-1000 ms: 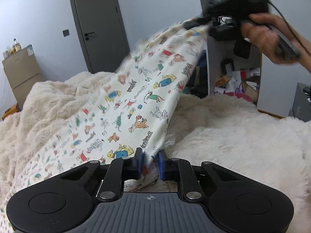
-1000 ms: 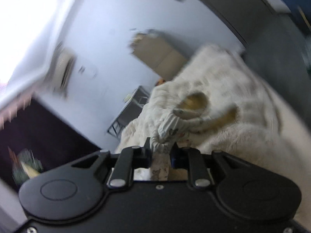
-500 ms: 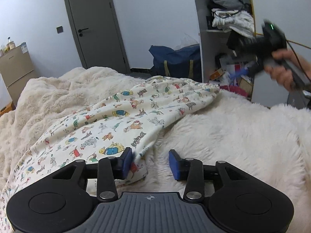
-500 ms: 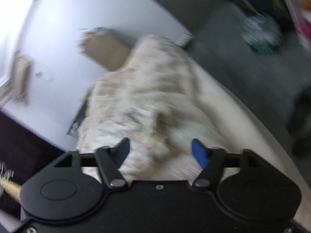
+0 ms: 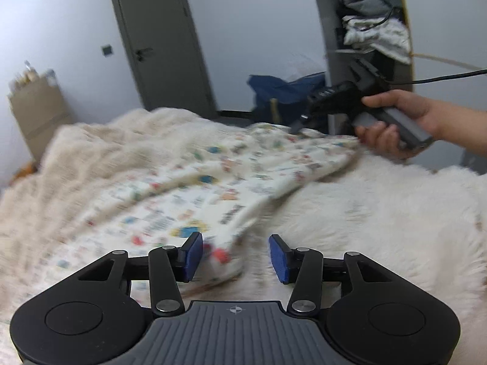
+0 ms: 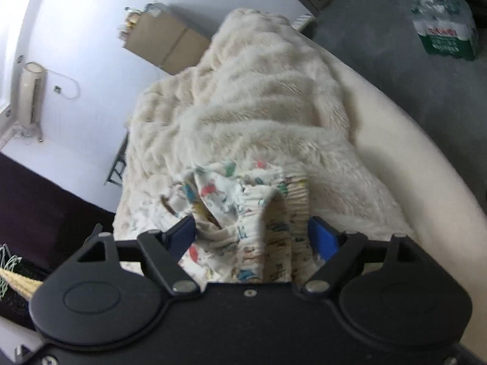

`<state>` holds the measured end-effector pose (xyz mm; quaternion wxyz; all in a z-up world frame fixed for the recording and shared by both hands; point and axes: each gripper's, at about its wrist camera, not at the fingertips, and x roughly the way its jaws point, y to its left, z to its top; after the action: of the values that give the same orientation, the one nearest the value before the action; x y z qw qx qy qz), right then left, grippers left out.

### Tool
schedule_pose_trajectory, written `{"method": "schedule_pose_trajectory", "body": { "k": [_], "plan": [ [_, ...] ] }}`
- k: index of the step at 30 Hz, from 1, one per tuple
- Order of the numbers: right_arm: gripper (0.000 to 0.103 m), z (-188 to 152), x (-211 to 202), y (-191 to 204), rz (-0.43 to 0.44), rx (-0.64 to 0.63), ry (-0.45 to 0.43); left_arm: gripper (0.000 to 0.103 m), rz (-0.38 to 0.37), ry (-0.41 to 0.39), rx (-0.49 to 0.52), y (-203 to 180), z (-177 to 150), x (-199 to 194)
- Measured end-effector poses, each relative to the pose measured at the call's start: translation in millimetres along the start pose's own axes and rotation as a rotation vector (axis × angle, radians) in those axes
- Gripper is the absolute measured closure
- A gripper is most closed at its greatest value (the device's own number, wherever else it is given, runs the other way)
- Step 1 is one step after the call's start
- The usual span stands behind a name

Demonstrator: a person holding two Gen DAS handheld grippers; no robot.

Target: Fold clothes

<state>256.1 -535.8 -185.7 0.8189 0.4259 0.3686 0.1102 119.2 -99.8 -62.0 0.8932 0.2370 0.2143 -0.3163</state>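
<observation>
spread across the cream fluffy blanket (image 5: 380,213) on the bed: printed garment (image 5: 213,182), centre of the left wrist frame, unfolded. left gripper (image 5: 236,254) jaws just opened, hem loose between them, ungripped. right gripper (image 6: 252,237) jaws just opened wide, elastic waistband (image 6: 274,213) bunched between but unpressed. likely risks: cloth snagging on a pad during withdrawal, dragging the layout askew; plush pile holding wrinkles.
</observation>
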Motion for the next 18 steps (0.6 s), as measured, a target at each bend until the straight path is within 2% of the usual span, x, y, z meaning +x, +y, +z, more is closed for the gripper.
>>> {"method": "schedule_pose_trajectory", "body": {
  "k": [1, 5, 8, 11, 12, 13, 14, 16, 18],
  "plan": [
    [0.024, -0.3, 1.0, -5.5, 0.006, 0.028, 0.005, 0.061, 0.028, 0.012, 0.025, 1.8, 0.7, -3.6],
    [0.024, -5.1, -6.0, -28.6, 0.074, 0.126, 0.012, 0.060, 0.039, 0.089, 0.120, -3.3, -2.8, -3.4],
    [0.022, -7.5, -9.4, -34.4, 0.103, 0.155, 0.019, 0.058, 0.078, 0.102, 0.204, -18.5, -4.6, 7.2],
    [0.022, -5.9, -2.0, -30.4, 0.094, 0.150, 0.025, 0.058, 0.135, 0.084, 0.275, -29.1, -2.0, 18.1],
    [0.026, -5.2, 1.2, -27.4, 0.089, 0.139, 0.023, 0.066, 0.141, 0.072, 0.294, -28.7, -0.7, 15.6],
    [0.042, -4.4, 4.4, -24.3, 0.084, 0.128, 0.021, 0.083, 0.146, 0.060, 0.313, -28.3, 0.7, 13.1],
    [0.051, -2.9, 6.1, -22.4, 0.079, 0.128, 0.013, 0.088, 0.149, 0.050, 0.328, -27.4, 2.3, 10.5],
    [0.076, 1.4, 6.3, -20.8, 0.072, 0.144, -0.009, 0.092, 0.114, 0.039, 0.329, -11.6, 17.2, -5.3],
    [0.081, 8.2, 2.2, -19.2, 0.065, 0.158, -0.029, 0.099, 0.076, 0.022, 0.328, 9.8, 38.9, -24.2]
  ]
}}
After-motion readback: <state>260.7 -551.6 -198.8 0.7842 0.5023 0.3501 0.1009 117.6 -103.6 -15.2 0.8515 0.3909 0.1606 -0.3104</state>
